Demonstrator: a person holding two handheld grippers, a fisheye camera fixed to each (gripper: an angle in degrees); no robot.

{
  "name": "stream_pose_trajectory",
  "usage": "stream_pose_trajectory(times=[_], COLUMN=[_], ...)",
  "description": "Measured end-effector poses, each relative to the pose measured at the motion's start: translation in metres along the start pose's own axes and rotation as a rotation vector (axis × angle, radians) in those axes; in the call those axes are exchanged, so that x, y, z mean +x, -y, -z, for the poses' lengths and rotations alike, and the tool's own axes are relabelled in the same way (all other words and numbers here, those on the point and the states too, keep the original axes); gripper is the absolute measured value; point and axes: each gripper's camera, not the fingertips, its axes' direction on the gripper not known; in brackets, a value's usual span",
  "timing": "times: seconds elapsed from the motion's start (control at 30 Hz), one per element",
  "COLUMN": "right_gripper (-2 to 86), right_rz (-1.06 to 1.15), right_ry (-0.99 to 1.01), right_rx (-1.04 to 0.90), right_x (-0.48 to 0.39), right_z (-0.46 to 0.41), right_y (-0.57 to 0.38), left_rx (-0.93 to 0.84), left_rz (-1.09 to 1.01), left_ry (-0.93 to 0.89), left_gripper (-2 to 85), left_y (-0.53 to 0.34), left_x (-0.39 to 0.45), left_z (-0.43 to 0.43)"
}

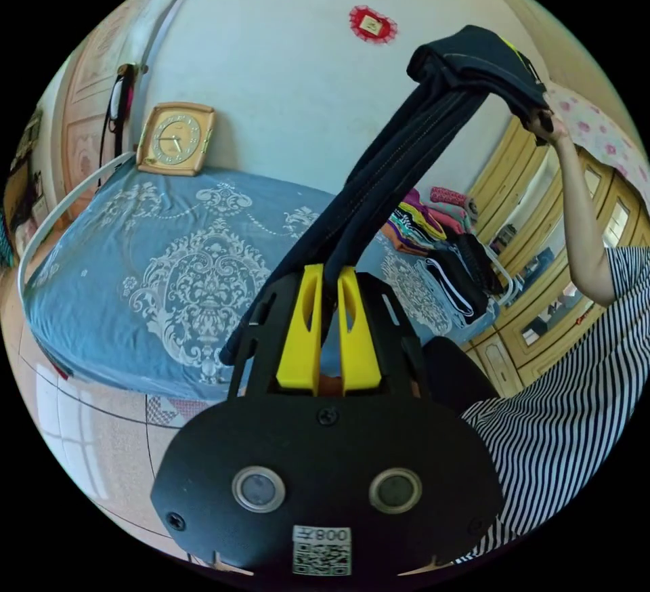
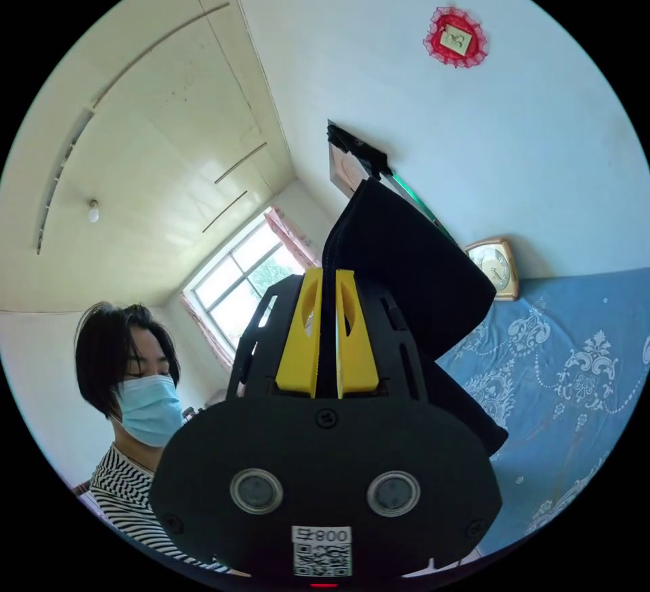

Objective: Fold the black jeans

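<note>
Jeans (image 1: 406,152), black, bunched lengthwise, held in air above blue bed (image 1: 135,267); long axis runs between grippers. Left gripper (image 1: 328,294) pinches lower end; right gripper (image 2: 328,301) pinches upper end, jaws pressed on cloth.

Open bed (image 1: 135,267) left, clothes pile (image 1: 440,240) right.

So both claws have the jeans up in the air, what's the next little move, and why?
Probably lower both claws to lay the jeans on the bed: the left claw and right claw hold them stretched in the air above it.
</note>
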Motion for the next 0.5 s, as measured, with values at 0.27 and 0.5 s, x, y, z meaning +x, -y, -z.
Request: stream_pose_trajectory(times=[0.27,0.5], right_gripper=[1.9,1.9], right_rz=[-0.025,-0.028], right_ry=[-0.051,-0.038], right_rx=[0.014,0.063], right_x=[0.011,0.011], right_z=[-0.083,-0.142], right_y=[-0.008,-0.017], left_rx=[0.06,0.138], left_rz=[0.038,-0.009], left_ry=[0.094,0.237], left_gripper=[0.8,0.5], left_y=[-0.029,-0.003], left_x=[-0.077,-0.13], left_z=[0.013,0.033])
